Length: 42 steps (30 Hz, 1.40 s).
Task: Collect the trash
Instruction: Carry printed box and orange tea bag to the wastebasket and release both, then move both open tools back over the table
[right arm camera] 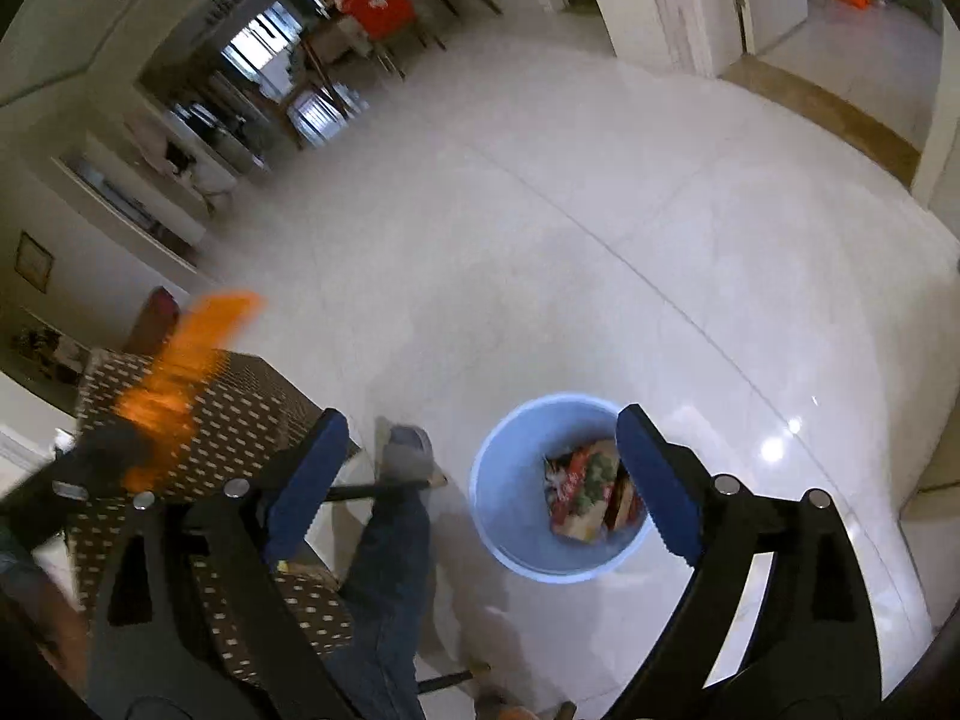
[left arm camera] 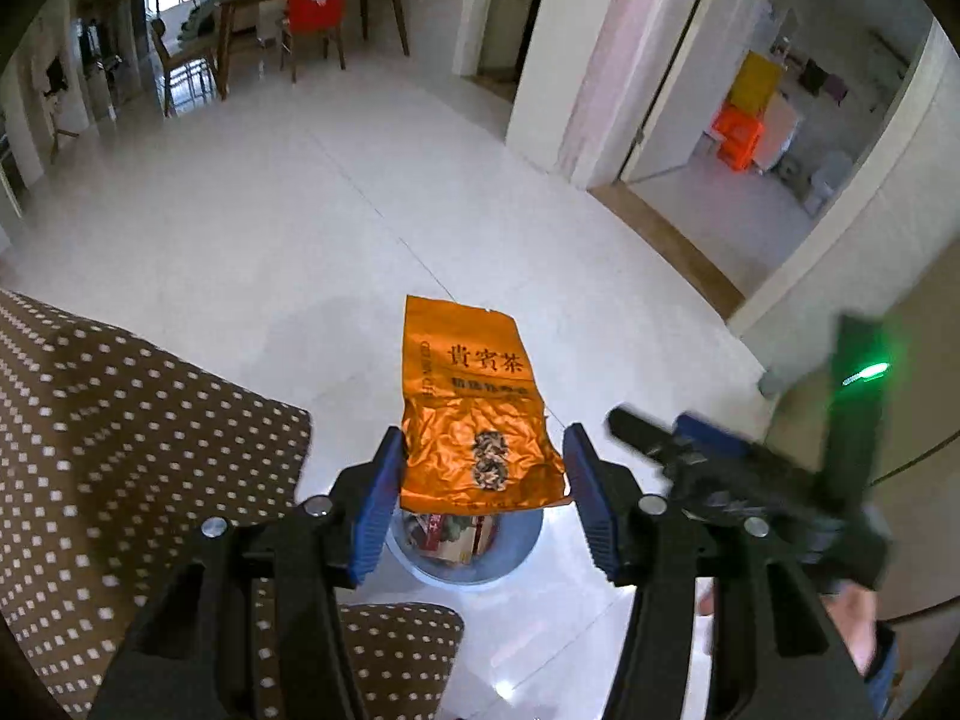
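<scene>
In the left wrist view an orange tea packet [left arm camera: 474,414] with dark Chinese print hangs between the blue pads of my left gripper [left arm camera: 483,480]. The jaws stand wide and the packet touches neither pad firmly. A light blue bin [left arm camera: 522,558] with wrappers inside sits on the floor right below the packet. In the right wrist view my right gripper [right arm camera: 480,480] is open and empty above the same bin [right arm camera: 510,516]. The packet shows there as an orange blur [right arm camera: 180,360] at the left.
Brown polka-dot cushions [left arm camera: 138,438] lie at the left, also visible in the right wrist view [right arm camera: 240,396]. The person's leg in jeans [right arm camera: 384,570] stands beside the bin. White tiled floor [left arm camera: 336,228] stretches ahead to a dining table with chairs [left arm camera: 312,6] and a doorway [left arm camera: 750,138].
</scene>
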Motion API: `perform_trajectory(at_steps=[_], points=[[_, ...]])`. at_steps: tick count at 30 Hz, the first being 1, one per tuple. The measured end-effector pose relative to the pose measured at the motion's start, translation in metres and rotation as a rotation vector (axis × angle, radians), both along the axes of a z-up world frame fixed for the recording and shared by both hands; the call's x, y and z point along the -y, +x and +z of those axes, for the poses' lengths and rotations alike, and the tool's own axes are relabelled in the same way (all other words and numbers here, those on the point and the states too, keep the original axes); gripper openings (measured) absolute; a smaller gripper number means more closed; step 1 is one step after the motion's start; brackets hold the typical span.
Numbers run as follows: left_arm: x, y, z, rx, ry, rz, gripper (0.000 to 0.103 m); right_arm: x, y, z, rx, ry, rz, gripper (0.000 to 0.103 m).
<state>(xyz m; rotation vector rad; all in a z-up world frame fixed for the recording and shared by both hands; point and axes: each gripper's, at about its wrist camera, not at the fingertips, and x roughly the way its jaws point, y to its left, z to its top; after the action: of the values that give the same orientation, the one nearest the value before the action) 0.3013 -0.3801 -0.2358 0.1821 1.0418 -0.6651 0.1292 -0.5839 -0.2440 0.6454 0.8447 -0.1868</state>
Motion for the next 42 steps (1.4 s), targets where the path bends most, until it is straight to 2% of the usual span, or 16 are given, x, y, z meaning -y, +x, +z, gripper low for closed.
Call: perform_trajectory(at_steps=[4,7,10,20,30,42], points=[[0.013,0.006,-0.010,-0.041,0.019,-0.027,0.056,0.002,-0.011,0.034,0.083,-0.021,-0.021,0.091],[0.018,0.010,-0.013,-0.050,0.008,-0.014,0.071,-0.001,-0.014,0.048,0.108,-0.033,-0.023,0.093],[0.011,0.010,-0.011,-0.049,0.011,0.006,0.079,-0.006,-0.016,0.051,0.109,-0.042,-0.017,0.094],[-0.026,-0.003,0.025,0.024,-0.041,0.072,0.090,-0.019,-0.018,0.060,0.074,-0.078,-0.028,0.097],[-0.072,-0.033,0.076,0.116,-0.123,0.093,0.091,-0.052,-0.031,0.099,0.116,-0.144,-0.006,0.097],[-0.155,-0.060,0.120,0.206,-0.196,0.151,0.091,-0.127,-0.032,0.142,0.180,-0.217,0.081,0.097]])
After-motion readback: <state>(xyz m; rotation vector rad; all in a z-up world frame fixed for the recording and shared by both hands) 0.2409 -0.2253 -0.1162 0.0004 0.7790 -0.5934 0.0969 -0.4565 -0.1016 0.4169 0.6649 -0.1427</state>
